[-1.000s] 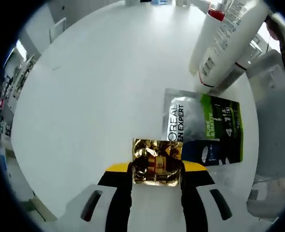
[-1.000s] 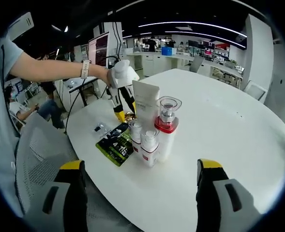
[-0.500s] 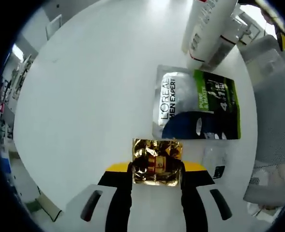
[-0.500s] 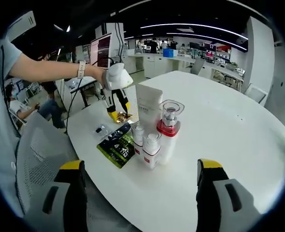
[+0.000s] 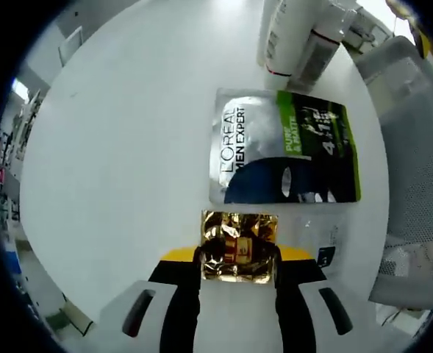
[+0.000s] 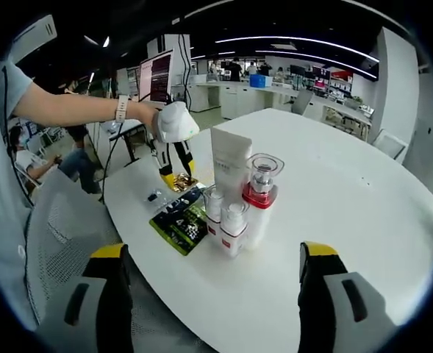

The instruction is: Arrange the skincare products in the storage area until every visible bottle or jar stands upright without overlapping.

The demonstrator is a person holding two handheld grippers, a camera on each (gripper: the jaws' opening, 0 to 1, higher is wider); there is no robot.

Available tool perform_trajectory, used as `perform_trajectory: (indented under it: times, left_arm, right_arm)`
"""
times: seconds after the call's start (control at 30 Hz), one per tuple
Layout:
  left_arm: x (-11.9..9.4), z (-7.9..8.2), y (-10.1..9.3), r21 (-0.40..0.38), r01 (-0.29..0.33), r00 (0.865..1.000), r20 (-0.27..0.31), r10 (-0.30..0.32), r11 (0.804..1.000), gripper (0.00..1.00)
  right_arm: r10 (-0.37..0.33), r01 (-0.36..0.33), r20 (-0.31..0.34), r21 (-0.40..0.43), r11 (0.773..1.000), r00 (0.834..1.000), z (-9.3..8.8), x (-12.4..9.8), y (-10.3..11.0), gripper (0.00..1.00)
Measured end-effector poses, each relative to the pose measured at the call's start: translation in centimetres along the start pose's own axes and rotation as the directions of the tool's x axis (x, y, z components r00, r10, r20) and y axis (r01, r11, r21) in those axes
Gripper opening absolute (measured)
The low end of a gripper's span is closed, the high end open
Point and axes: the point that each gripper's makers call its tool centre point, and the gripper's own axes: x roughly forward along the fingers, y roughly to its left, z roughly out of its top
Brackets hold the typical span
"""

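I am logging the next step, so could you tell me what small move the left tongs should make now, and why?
Probably lower the left tongs and set the gold sachet on the bare table beside the L'Oreal face-mask packet, not on it. The jaws are shut on the sachet above the white top, the packet lies flat just ahead, and the bottles already stand upright together.

Bright, even indoor light from ceiling strip lights (image 6: 275, 38) | white table (image 5: 128, 132) glares near the top of the left gripper view, only soft, faint shadows | gold foil packet (image 5: 239, 246) glints | strong fisheye bending at edges | centres sharp, far room slightly soft
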Motion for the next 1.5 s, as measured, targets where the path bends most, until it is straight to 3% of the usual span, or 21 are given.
perform_trajectory:
  times: [0.23,0.83,1.5]
  left_arm:
    - [0.0,0.0,-0.2,0.032,-0.010,1.000,-0.015,0.011,0.999,0.37]
    - [-0.2,0.0,-0.9,0.025,-0.015,1.000,-0.016,0.015,1.000,0.37]
    - [-2.6,0.9,-1.3,-0.017,-0.066,0.996,0.056,0.067,0.998,0.38]
  right_arm:
    - [-0.002,0.002,0.001,-0.002,1.000,1.000,0.0,0.0,0.0,0.96]
    - [-0.009,0.009,0.014,0.003,1.000,1.000,-0.3,-0.7,0.4,0.96]
    - [-0.023,0.024,0.052,-0.012,1.000,0.998,0.9,-1.0,0.3,0.97]
